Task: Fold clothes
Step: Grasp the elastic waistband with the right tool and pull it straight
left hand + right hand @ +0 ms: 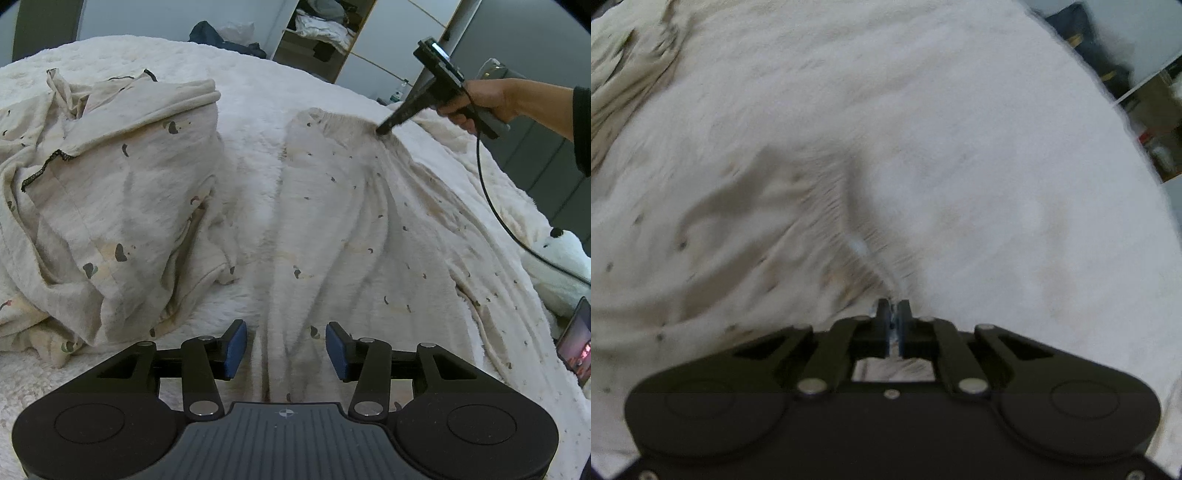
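Note:
Cream pyjama trousers (351, 229) with small dark prints lie lengthwise on the bed's white fluffy blanket (255, 122). My right gripper (384, 130), held by a person's hand (480, 103), is shut on the gathered waistband at the far end and lifts it into a peak. The blurred right wrist view shows that gripper (894, 314) pinching a ridge of the trousers (757, 229). My left gripper (286, 347) is open over the near end of the trousers, with its blue pads (236, 347) standing on either side of the cloth. A crumpled matching top (110, 192) lies to the left.
A black cable (495, 206) trails from the right gripper across the bed's right side. A white stuffed toy (561, 251) and a lit phone (576, 339) lie at the right edge. Dark clothes (218, 37) and an open shelf (321, 29) are beyond the bed.

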`<state>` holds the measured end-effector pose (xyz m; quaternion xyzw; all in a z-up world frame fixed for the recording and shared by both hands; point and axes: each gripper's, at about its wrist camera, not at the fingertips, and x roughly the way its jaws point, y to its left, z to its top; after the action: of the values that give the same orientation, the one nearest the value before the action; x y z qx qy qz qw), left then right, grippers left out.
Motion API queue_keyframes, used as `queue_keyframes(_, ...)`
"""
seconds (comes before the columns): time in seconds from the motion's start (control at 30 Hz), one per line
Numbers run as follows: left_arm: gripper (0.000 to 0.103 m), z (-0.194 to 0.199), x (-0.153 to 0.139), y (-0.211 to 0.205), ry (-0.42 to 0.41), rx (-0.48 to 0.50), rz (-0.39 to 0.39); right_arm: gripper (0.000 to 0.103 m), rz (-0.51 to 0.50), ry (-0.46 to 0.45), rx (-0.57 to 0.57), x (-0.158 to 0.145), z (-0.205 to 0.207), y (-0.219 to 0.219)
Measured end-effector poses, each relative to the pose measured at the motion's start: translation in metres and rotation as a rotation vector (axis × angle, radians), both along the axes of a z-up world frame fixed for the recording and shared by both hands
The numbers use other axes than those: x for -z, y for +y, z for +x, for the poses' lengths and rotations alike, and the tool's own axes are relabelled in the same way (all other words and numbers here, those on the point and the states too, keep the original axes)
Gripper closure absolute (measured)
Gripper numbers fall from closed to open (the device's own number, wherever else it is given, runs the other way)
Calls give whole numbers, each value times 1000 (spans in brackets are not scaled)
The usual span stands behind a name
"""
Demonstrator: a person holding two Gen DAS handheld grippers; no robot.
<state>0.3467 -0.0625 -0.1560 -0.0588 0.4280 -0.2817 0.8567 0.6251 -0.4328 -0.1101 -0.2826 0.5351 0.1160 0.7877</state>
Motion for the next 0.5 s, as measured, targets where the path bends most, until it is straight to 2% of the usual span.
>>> queue_keyframes(0.13, 61, 1, 2, -1, 5, 5, 6, 101, -33, -76, 3, 6, 0, 1)
queue_keyframes(0.2, 61, 1, 3, -2, 3, 6, 9, 100, -99, -103, 11, 27, -5, 10)
queue_keyframes(0.33, 61, 1, -1, -1, -7, -3, 8, 84, -283, -202, -7, 77, -26, 37)
queue_keyframes(0.4, 60, 1, -3, 0, -10, -9, 4, 75, -352, -274, -5, 86, -38, 45)
queue_keyframes(0.43, 60, 0, -4, 1, -12, -12, 0, 67, -325, -341, 62, 78, -43, 46)
queue_keyframes(0.5, 60, -2, -8, 2, -18, -16, -8, 52, -196, -435, 172, 53, -53, 48)
